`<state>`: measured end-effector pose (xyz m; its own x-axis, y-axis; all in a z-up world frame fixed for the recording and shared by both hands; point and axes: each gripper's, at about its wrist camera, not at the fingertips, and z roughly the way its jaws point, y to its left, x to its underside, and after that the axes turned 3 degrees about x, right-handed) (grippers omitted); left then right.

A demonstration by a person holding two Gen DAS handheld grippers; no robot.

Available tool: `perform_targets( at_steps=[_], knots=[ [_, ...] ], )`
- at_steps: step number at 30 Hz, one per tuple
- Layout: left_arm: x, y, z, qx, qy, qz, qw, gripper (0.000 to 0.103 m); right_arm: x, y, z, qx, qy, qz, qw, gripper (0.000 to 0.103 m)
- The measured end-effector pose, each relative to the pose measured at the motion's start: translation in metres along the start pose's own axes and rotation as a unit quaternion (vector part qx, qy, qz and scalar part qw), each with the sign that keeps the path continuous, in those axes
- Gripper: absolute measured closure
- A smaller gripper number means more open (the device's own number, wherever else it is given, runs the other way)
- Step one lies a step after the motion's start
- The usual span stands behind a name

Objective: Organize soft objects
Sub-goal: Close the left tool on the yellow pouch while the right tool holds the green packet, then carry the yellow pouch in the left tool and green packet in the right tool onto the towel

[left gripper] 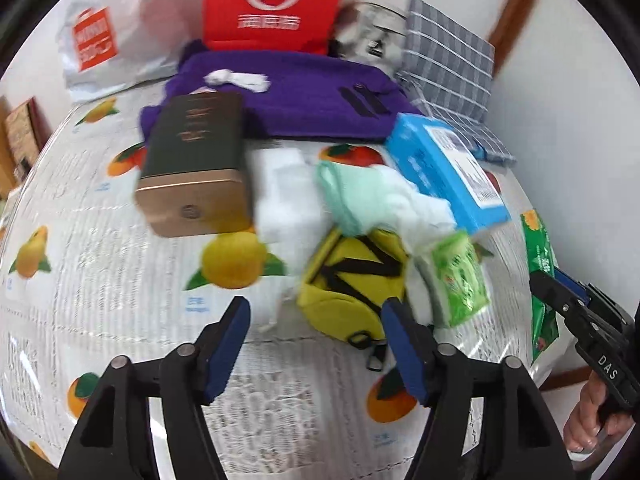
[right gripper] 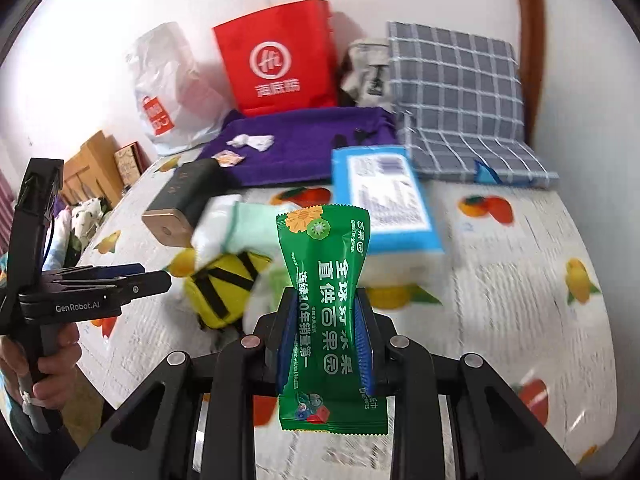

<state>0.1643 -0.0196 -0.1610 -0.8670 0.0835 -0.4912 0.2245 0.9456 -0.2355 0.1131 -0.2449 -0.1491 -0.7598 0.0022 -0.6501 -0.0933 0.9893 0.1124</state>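
Note:
My right gripper [right gripper: 326, 296] is shut on a green wet-wipe packet [right gripper: 324, 304], which stands upright between the blue pads, pinched at its waist. From the left wrist view that packet [left gripper: 538, 248] hangs at the right edge in the right gripper [left gripper: 560, 292]. My left gripper [left gripper: 318, 312] is open just in front of a yellow pouch with black straps [left gripper: 352, 276], with nothing between its fingers. Behind the pouch lie a mint-and-white cloth [left gripper: 360, 196] and a light green tissue pack [left gripper: 460, 276]. In the right wrist view, the left gripper [right gripper: 154, 276] is left of the pouch [right gripper: 224, 288].
All of this lies on a bed with a fruit-print sheet [left gripper: 100, 280]. A dark tin with a gold end [left gripper: 196, 160] and a blue box [left gripper: 444, 168] flank the pile. Behind are a purple towel [left gripper: 304, 96], red paper bag [left gripper: 272, 0], white plastic bag [left gripper: 100, 40] and plaid pillow [left gripper: 448, 56].

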Motion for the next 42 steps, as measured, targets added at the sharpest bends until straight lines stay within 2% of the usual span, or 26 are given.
perform_targets(
  at_steps=[3, 9, 13, 17, 18, 20, 21, 24, 33, 40, 42],
  knots=[
    [0.002, -0.015, 0.009, -0.007, 0.011, 0.024, 0.9996, 0.034, 0.01, -0.015, 0.001, -0.001, 0.005, 0.016, 1.0, 0.076],
    [0.0, -0.038, 0.031, -0.046, 0.033, 0.083, 0.9949, 0.034, 0.026, -0.036, 0.005, -0.001, 0.01, 0.027, 1.0, 0.076],
    [0.0, -0.048, 0.051, -0.075, 0.048, 0.129, 0.9877, 0.027, 0.031, -0.048, 0.01, -0.002, 0.016, 0.039, 0.999, 0.076],
    [0.002, -0.054, 0.068, -0.098, 0.059, 0.154, 0.9815, 0.023, 0.035, -0.058, 0.016, -0.005, 0.025, 0.048, 0.999, 0.075],
    [0.001, -0.053, 0.07, -0.094, 0.056, 0.149, 0.9827, 0.022, 0.036, -0.059, 0.019, -0.005, 0.028, 0.049, 0.998, 0.075],
    [-0.003, -0.048, 0.068, -0.076, 0.051, 0.133, 0.9868, 0.026, 0.038, -0.06, 0.023, -0.005, 0.031, 0.05, 0.998, 0.075],
    [-0.004, -0.046, 0.065, -0.072, 0.047, 0.125, 0.9884, 0.03, 0.039, -0.061, 0.025, -0.006, 0.033, 0.051, 0.998, 0.075],
    [-0.006, -0.038, 0.049, -0.057, 0.028, 0.103, 0.9926, 0.034, 0.042, -0.059, 0.032, -0.007, 0.044, 0.047, 0.998, 0.075],
    [0.013, -0.014, 0.003, -0.029, -0.001, 0.066, 0.9974, 0.034, 0.049, -0.052, 0.053, 0.004, 0.071, 0.042, 0.997, 0.075],
    [0.026, 0.018, -0.026, 0.0, -0.022, 0.02, 0.9996, 0.034, 0.05, -0.045, 0.043, 0.009, 0.069, 0.038, 0.997, 0.075],
    [0.029, 0.024, -0.031, -0.01, -0.025, 0.016, 0.9995, 0.034, 0.05, -0.043, 0.041, 0.01, 0.068, 0.039, 0.997, 0.075]
  ],
)
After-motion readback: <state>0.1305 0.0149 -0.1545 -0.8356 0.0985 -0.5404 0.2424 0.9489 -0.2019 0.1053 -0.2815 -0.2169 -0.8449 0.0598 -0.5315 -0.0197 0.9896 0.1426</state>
